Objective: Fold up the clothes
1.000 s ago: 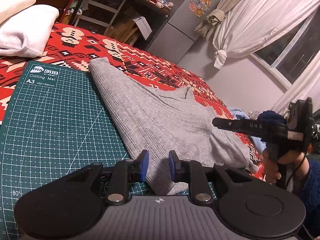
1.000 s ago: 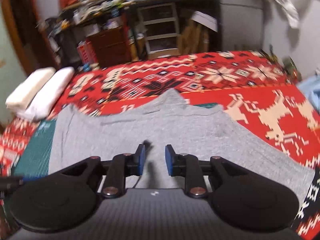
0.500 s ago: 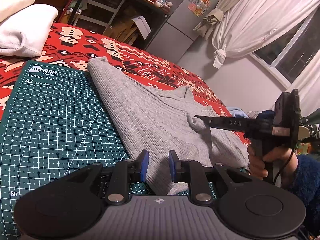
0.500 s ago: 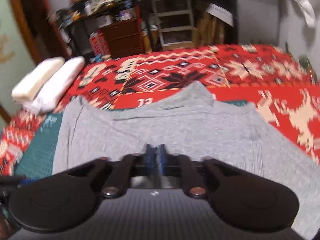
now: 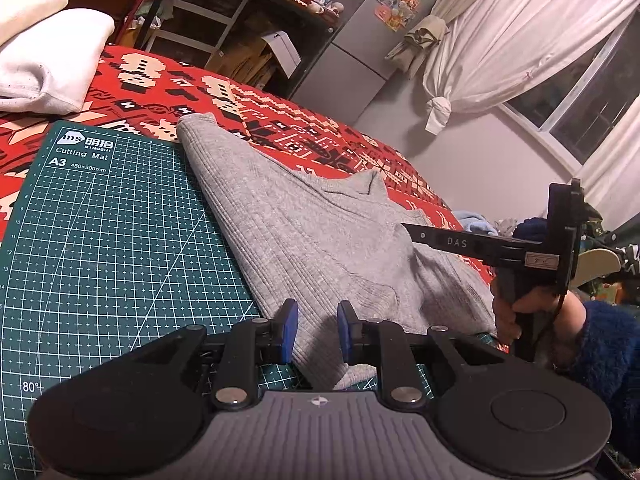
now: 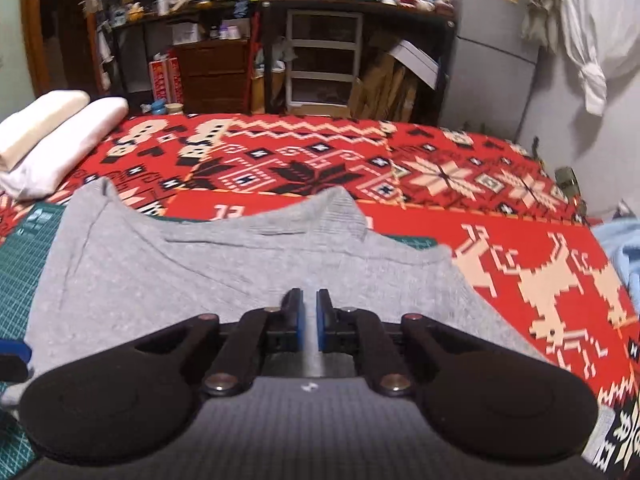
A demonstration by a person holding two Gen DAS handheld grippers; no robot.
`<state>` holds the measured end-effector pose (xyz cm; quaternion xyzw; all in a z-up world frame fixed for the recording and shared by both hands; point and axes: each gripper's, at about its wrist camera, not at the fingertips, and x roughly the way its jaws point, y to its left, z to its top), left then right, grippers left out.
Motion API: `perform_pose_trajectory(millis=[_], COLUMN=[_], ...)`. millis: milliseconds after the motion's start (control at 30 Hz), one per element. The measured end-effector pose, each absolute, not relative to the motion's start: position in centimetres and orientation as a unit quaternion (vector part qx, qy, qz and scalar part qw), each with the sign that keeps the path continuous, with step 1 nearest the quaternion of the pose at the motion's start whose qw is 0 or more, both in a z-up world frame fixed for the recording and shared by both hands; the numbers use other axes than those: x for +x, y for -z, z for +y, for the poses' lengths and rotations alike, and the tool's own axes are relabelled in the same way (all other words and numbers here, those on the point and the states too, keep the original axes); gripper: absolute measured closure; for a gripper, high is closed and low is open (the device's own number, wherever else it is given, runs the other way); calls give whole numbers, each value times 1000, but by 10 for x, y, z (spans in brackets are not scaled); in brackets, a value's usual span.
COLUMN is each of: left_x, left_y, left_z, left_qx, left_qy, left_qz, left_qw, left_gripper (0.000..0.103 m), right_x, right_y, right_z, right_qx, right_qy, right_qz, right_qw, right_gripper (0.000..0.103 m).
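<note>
Fabric fills the gap ahead of the left gripper [image 5: 313, 330], whose blue pads [image 5: 289, 330] stand apart over the near hem of the grey ribbed top [image 5: 320, 236], gripping nothing. At 3 o'clock in that view the right gripper [image 5: 406, 227] reaches in sideways, held by a hand [image 5: 520, 308] in a fuzzy navy sleeve [image 5: 604, 356], its tip at a raised fold of the top. In its own view the pads sit close with a thin gap between them; whether cloth is pinched there cannot be told. The top lies spread across a green cutting mat [image 5: 100, 240] and a red patterned blanket [image 6: 440, 172]. At 10 o'clock sit two folded white cloths [image 6: 52, 136]. Toward 12 o'clock stand cluttered shelves [image 6: 324, 60]; at 1 o'clock a grey fridge [image 5: 360, 52], then white knotted curtains [image 5: 500, 40] and a window [image 5: 580, 100].
</note>
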<state>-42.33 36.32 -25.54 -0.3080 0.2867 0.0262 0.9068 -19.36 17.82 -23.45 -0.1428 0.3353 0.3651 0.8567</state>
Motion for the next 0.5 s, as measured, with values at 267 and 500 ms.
perform_pose_trajectory(millis=[267, 500], left_x=[-429, -433], left_y=[249, 247], left_z=[367, 371], left_qx=[-321, -336], left_qy=[-25, -23], left_qz=[267, 256], left_qw=[908, 906], left_gripper=[83, 83], right_x=[-220, -270], right_y=[216, 222], right_z=[128, 125], right_qx=[-58, -83], right_qy=[-428, -476], right_qz=[396, 415], right_qw=[810, 771], right_gripper=[80, 75])
